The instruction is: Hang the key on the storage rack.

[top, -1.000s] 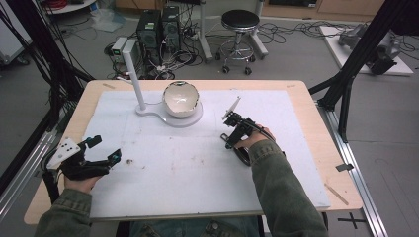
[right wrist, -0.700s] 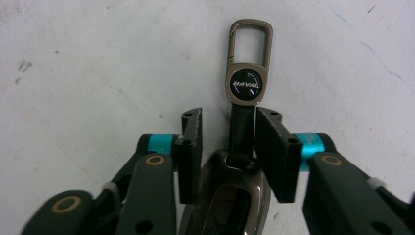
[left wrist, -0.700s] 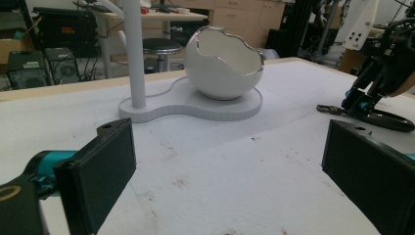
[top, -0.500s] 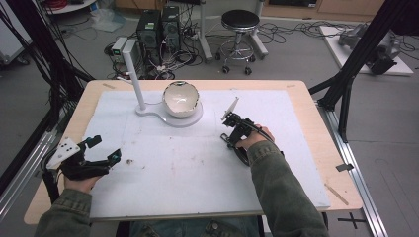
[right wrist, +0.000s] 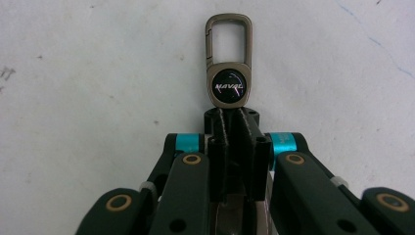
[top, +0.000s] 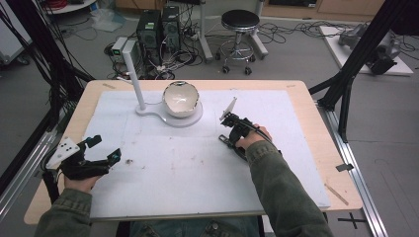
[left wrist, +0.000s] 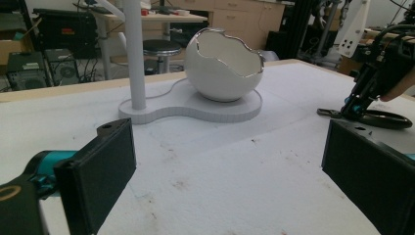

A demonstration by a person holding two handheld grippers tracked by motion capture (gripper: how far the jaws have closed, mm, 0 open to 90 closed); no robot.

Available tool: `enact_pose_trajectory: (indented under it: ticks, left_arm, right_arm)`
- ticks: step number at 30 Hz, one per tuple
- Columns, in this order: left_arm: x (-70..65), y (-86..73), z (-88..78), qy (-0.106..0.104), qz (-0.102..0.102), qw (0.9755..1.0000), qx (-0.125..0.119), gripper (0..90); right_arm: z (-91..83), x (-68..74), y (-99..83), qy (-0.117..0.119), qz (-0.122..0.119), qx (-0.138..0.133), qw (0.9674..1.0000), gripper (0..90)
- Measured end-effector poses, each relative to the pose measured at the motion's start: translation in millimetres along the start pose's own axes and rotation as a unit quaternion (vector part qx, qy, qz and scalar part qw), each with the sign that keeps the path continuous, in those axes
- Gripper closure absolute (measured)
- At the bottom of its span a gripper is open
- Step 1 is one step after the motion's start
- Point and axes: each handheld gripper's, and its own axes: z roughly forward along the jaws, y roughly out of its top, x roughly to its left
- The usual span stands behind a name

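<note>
Item 1: right gripper point(right wrist: 230, 122). Jaws pressed together on the lower end of a bronze key-fob clip point(right wrist: 228, 61). In the right gripper view the clip juts past the jaw tips over the white mat, its snap loop farthest from the gripper and a round black badge lettered "NAVAL" just above the pinch. In the high view this gripper point(top: 232, 129) sits right of centre on the table point(top: 316, 148), near the dish stand.

Item 2: left gripper point(left wrist: 230, 166). Jaws spread wide, nothing between them. In the high view it point(top: 106, 153) rests low at the near left edge of the mat, well apart from the other items.

Item 3: white egg-shell bowl point(top: 181, 98), jagged silver rim, seated on a flat white base point(top: 170, 116) that also carries 1 upright white post point(top: 134, 74).

Step in hand, by judgement: the clip is grasped and about to be carried, the bowl being the likely destination. The next move calls for lifting the clip over the jagged rim before letting go, keeping the pinch firm so the clip does not swing loose.

View notes: the right gripper view gives the clip's lettering and the grip on it; the high view hides the clip behind the hand. The left gripper view shows the bowl's point(left wrist: 222, 63) hollow interior from the side, which looks empty as far as can be seen.
</note>
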Motion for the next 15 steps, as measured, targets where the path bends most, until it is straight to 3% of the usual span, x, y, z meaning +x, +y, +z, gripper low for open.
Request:
enact_pose_trajectory:
  ticks: [8, 15]
  left_arm:
    - [0.2, 0.0, -0.2, -0.001, 0.0, 1.0, 0.0, 6.2]
    - [0.2, -0.1, 0.8, -0.001, -0.001, 1.0, -0.001, 6.2]
  right_arm:
    - [-4.9, -4.9, -4.2, 0.029, 0.009, -0.007, 0.9995, 85.2]
    - [-18.9, -7.9, -11.1, 0.083, 0.02, -0.029, 0.9959, 85.1]
